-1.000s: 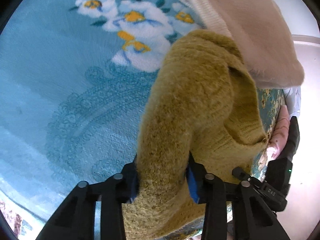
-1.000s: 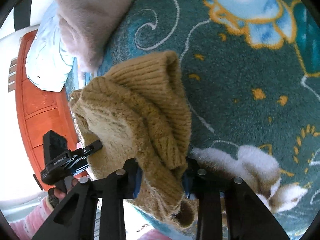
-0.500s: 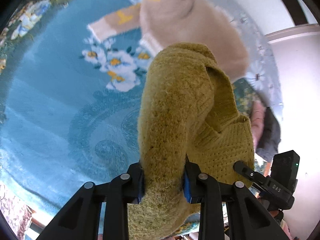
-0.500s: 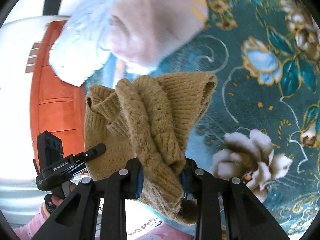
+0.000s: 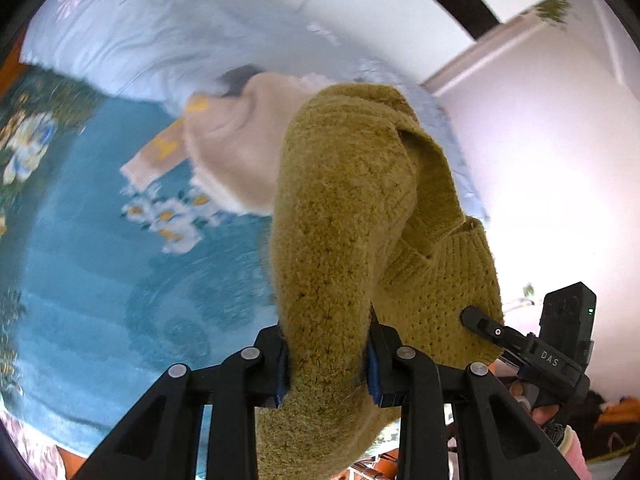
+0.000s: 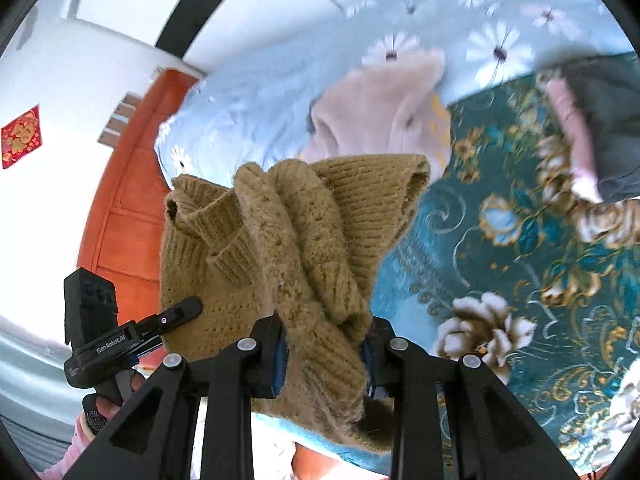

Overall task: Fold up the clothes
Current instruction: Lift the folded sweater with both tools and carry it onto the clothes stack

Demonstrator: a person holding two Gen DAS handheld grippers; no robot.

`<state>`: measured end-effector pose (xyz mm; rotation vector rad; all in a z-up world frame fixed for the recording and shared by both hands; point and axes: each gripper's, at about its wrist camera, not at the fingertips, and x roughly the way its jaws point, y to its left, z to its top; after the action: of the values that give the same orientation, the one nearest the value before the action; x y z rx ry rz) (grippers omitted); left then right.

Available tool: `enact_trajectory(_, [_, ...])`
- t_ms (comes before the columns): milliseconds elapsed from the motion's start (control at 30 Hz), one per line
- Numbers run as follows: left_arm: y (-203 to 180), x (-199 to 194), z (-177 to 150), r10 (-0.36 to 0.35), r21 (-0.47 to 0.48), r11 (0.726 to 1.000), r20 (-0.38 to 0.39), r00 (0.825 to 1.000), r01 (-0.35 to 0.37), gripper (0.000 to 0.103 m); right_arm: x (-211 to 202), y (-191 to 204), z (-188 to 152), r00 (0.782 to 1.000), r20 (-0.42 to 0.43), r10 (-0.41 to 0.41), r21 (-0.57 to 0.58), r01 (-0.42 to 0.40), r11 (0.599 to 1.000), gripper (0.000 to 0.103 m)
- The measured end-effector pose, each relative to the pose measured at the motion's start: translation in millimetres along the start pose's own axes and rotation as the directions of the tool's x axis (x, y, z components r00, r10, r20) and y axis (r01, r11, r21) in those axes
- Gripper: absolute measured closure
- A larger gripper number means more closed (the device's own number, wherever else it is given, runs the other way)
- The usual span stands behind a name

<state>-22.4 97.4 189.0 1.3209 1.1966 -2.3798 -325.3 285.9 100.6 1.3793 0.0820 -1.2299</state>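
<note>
A mustard-yellow knitted sweater (image 5: 340, 216) hangs lifted above a teal floral blanket (image 5: 80, 240). My left gripper (image 5: 326, 354) is shut on one bunched part of it. My right gripper (image 6: 322, 354) is shut on another bunched part of the sweater (image 6: 288, 240). Each gripper shows in the other's view: the right one (image 5: 476, 318) at the sweater's lower right edge, the left one (image 6: 184, 308) at its lower left edge. The sweater's lower part is hidden behind the fingers.
A beige fluffy garment (image 5: 232, 152) lies on the blanket beyond the sweater, also in the right wrist view (image 6: 380, 108). A pale blue daisy-print quilt (image 6: 460, 40) is bunched behind it. A grey and pink garment (image 6: 592, 128) lies far right. An orange wooden cabinet (image 6: 120, 208) stands at left.
Both grippers have risen with the sweater and tilted up, so the blanket lies farther below and the quilt, wall and ceiling have come into view.
</note>
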Motion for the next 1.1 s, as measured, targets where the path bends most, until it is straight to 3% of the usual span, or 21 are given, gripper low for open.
enact_trajectory(133, [-38.9,-0.9,-3.8,-0.029,0.048,0.998,-0.014,0.999,0.029,0.072,-57.6,-0.7,-1.5,0.998,0.066,-0.022,0.020,0.021,1.000,0.073])
enact_trajectory(300, [-88.3,16.0,-3.1,-0.042,0.112,0.993,-0.037,0.998,0.046,0.072,-105.1,-28.4,4.4,0.992,0.122,-0.021,0.048,0.015,0.999,0.073])
enact_trajectory(533, [-187.8,93.4,19.0,-0.048,0.168,0.984,-0.050,0.998,0.056,0.072,-170.8,-103.4,58.6,0.984,0.174,-0.032,0.072,0.019,0.997,0.073])
enact_trajectory(667, [-251.2,157.0,34.9,-0.055,0.164,0.984,-0.106,0.993,0.073,0.072,-209.8,-162.4,106.3,0.981,0.180,-0.071,0.098,0.054,0.994,0.073])
enact_trajectory(867, [-300.2,247.5,53.1,-0.029,0.099,0.994,-0.195,0.980,0.049,0.072,-228.6,-240.4,161.0,0.985,0.127,-0.120,0.135,0.103,0.986,0.073])
enact_trajectory(1100, [-312.6,331.5,66.3,0.028,0.062,0.998,-0.275,0.961,-0.011,0.072,-203.4,-315.7,196.4,0.990,0.058,-0.129,0.196,0.116,0.974,0.073])
